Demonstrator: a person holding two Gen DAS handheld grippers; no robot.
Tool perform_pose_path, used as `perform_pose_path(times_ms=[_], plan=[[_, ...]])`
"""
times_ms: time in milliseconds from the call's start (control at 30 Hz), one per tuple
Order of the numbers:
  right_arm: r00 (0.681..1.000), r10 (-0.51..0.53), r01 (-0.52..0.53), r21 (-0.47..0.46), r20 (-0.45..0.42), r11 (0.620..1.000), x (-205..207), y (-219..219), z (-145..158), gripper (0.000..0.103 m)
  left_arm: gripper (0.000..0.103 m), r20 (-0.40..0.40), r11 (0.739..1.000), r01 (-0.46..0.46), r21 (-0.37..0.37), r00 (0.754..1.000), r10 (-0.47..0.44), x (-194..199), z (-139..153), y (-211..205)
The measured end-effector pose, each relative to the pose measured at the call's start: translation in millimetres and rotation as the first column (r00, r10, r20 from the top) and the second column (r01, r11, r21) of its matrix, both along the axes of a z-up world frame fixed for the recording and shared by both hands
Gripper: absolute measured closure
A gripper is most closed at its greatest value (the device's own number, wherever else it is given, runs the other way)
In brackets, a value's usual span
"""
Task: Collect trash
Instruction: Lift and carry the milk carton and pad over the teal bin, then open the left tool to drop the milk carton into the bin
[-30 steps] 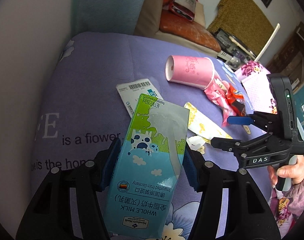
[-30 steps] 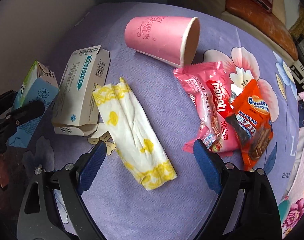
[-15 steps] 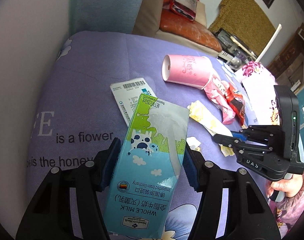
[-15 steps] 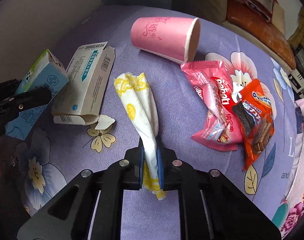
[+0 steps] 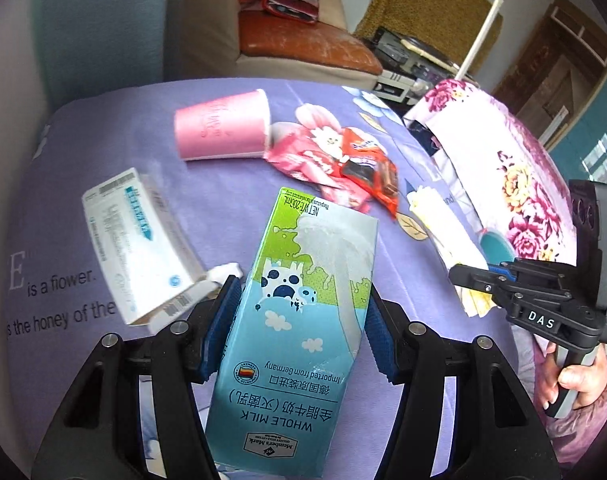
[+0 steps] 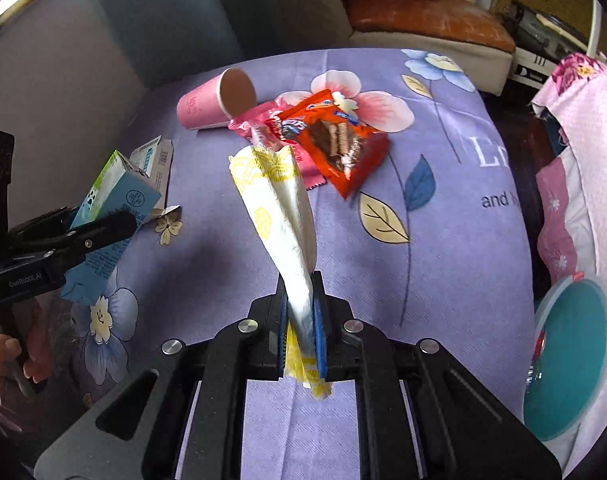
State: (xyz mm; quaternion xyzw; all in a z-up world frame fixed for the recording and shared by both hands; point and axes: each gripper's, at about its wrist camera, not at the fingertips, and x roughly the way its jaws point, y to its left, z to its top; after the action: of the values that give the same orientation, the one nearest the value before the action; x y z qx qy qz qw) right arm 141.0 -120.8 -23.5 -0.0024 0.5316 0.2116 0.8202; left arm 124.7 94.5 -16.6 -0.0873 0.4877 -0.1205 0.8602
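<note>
My left gripper (image 5: 299, 320) is shut on a blue and green milk carton (image 5: 299, 320), held above the purple cloth; it also shows in the right wrist view (image 6: 111, 216). My right gripper (image 6: 301, 320) is shut on a white and yellow napkin (image 6: 279, 208), lifted off the cloth; the napkin also shows in the left wrist view (image 5: 443, 232). On the cloth lie a pink paper cup (image 5: 223, 126), a pink snack wrapper (image 5: 307, 156), an orange snack wrapper (image 6: 335, 140) and a white medicine box (image 5: 139, 240).
A purple flowered cloth (image 6: 423, 260) covers the table. A teal round bin (image 6: 567, 360) sits low at the right, beside a pink flowered fabric (image 5: 495, 152). A sofa with an orange cushion (image 5: 303, 44) stands behind.
The right gripper closed on the napkin and lifted it up and to the right. The left gripper, holding the carton, swung rightwards too.
</note>
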Motion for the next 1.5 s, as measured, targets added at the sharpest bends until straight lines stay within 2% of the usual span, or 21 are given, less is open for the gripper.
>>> perform_pose_path(times_ms=[333, 733, 1133, 1300, 1500], plan=[[0.982, -0.183, 0.181, 0.061, 0.041, 0.982, -22, -106, 10, 0.093, 0.043, -0.013, 0.989, 0.145, 0.026, 0.989, -0.145, 7, -1, -119], [0.925, -0.380, 0.373, 0.151, 0.021, 0.915, -48, -226, -4, 0.092, 0.043, -0.043, 0.945, 0.312, 0.099, 0.950, -0.309, 11, -6, -249], [0.844, -0.536, 0.528, 0.133, 0.029, 0.839, -75, -320, -8, 0.092, 0.043, -0.068, 0.898, 0.429, 0.093, 0.903, -0.424, 10, -19, -346], [0.813, -0.583, 0.576, 0.132, 0.019, 0.807, -81, -346, -14, 0.092, 0.043, -0.064, 0.881, 0.464, 0.095, 0.886, -0.459, 11, -21, -373], [0.792, -0.610, 0.605, 0.116, 0.011, 0.787, -82, -362, -17, 0.092, 0.042, -0.074, 0.866, 0.492, 0.083, 0.870, -0.487, 17, -27, -399]])
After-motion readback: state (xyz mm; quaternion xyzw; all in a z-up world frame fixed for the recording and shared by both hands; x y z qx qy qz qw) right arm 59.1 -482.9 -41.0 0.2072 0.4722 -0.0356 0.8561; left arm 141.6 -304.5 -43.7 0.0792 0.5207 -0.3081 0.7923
